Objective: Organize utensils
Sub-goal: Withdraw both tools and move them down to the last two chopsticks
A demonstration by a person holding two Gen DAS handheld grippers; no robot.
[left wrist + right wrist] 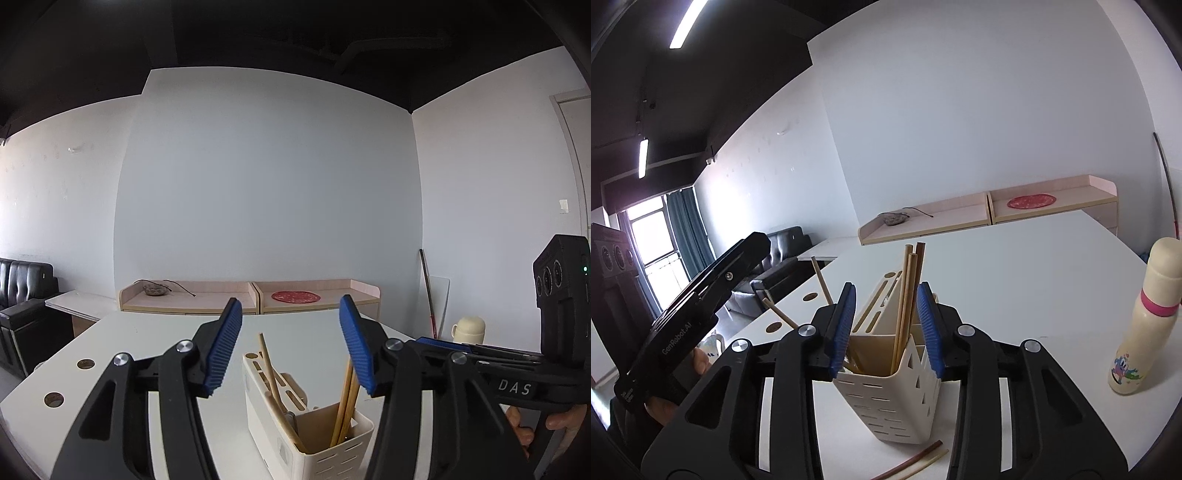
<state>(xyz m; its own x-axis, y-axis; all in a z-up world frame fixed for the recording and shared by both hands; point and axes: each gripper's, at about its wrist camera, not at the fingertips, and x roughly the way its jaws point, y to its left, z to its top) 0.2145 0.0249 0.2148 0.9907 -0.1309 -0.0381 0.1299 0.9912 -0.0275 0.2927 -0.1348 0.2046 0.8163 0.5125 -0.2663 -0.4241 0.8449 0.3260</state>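
On the white table point(1015, 266), near edge: cream slotted utensil caddy point(886, 398) stands upright between both claws. Left gripper point(291, 345) is wide open, blue pads clear of everything, nothing held; caddy sits below and just past the tips. Right gripper point(886, 328) is partly open, pads flanking the caddy's top rim; contact with the rim is hard to judge from this angle, probably just clear. Upright chopsticks point(910, 291) stand in the caddy's near compartment, long axis near vertical, tips leaning slightly right. Wooden-handled utensils point(275, 384) in the far slots lean left. Two loose chopsticks point(916, 463) lie flat on the table in front of the caddy, running left-right. Cream bottle with a pink band point(1145, 317) stands well right.
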